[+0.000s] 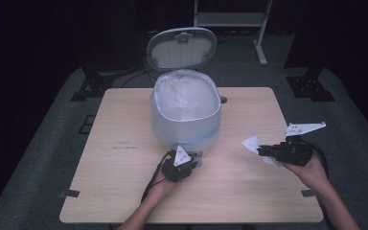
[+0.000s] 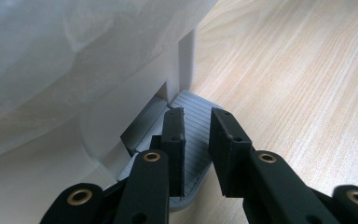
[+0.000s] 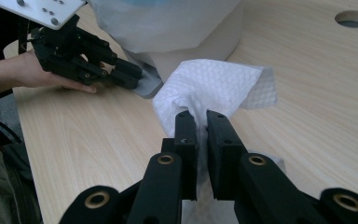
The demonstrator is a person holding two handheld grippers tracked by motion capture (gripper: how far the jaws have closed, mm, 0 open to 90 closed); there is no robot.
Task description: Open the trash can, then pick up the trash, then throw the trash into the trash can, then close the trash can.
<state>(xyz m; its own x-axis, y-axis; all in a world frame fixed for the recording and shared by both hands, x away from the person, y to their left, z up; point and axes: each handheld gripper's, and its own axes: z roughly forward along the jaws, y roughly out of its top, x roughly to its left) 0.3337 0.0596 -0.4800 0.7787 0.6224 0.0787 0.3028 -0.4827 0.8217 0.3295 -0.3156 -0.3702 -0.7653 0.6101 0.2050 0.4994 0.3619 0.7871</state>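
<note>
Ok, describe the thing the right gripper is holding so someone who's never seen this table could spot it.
Start at the white pedal bin with its lid up, standing on the wooden table. To the bin's right, the right gripper is shut on a crumpled white paper towel. It is the one loose, soft, dimpled sheet here.

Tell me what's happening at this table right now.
A person works with two handheld grippers at a light wooden table. The left gripper, jaws shut, presses on the grey ribbed pedal of a white pedal bin lined with a translucent plastic bag; its oval lid stands open. The right gripper pinches a crumpled white paper towel, held to the right of the bin.
</note>
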